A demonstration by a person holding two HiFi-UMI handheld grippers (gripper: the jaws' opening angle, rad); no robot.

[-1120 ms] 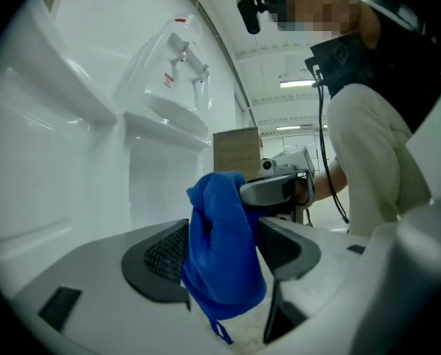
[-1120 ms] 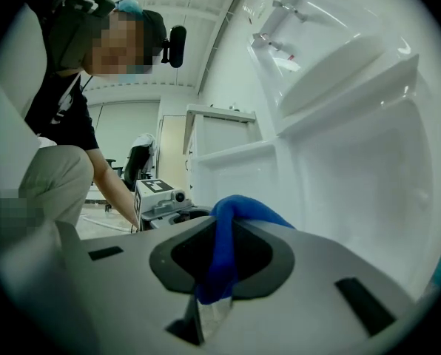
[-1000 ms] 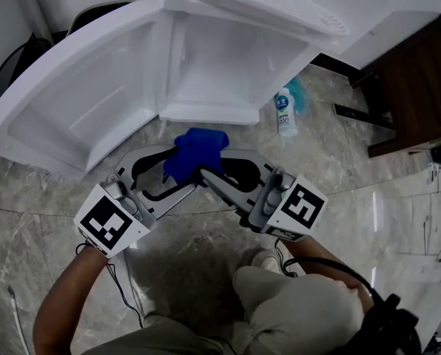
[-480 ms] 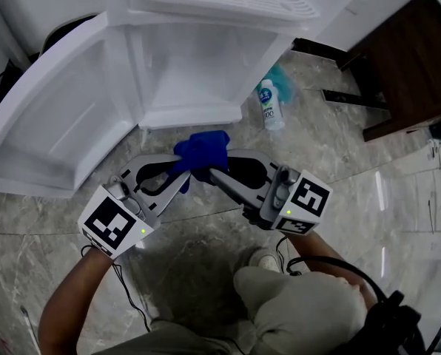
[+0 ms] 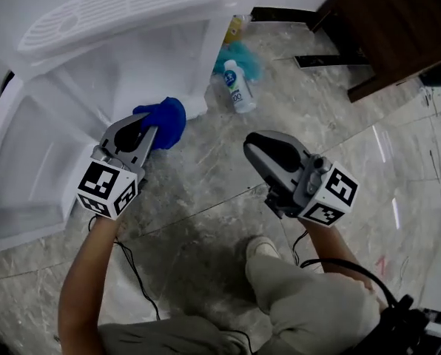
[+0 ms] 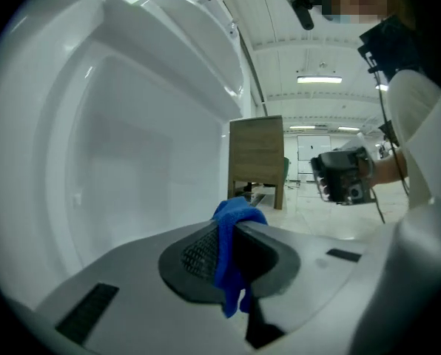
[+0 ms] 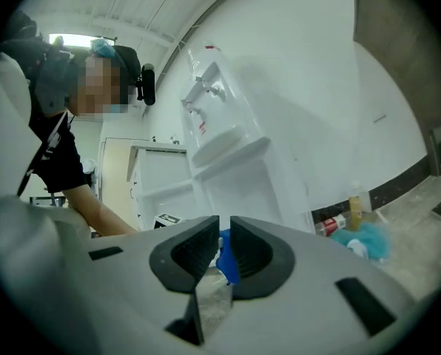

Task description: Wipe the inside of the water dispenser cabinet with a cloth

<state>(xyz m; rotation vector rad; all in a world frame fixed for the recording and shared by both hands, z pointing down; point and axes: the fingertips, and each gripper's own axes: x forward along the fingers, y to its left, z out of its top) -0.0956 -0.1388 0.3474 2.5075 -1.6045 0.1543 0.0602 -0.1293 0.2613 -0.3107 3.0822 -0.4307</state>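
Note:
My left gripper (image 5: 148, 133) is shut on a blue cloth (image 5: 165, 121), which bunches out past its tips at the front lower edge of the open white water dispenser cabinet (image 5: 132, 72). In the left gripper view the cloth (image 6: 228, 265) is pinched between the jaws, with the cabinet's white inner wall (image 6: 132, 154) close ahead. My right gripper (image 5: 255, 149) hangs apart over the marble floor, to the right, jaws together and holding nothing. The right gripper view shows its jaws (image 7: 223, 231) almost touching, with the cloth far off behind them.
The cabinet door (image 5: 28, 161) swings wide open at the left. A drip tray (image 5: 124, 6) tops the dispenser. A white bottle (image 5: 237, 87) and a teal fluffy thing (image 5: 239, 54) lie on the floor beside the cabinet. A dark wooden cupboard (image 5: 398, 28) stands at the upper right.
Both grippers met at the cloth before. Now only the left holds it and has carried it up-left to the cabinet opening. The right has let go and drawn back to the right.

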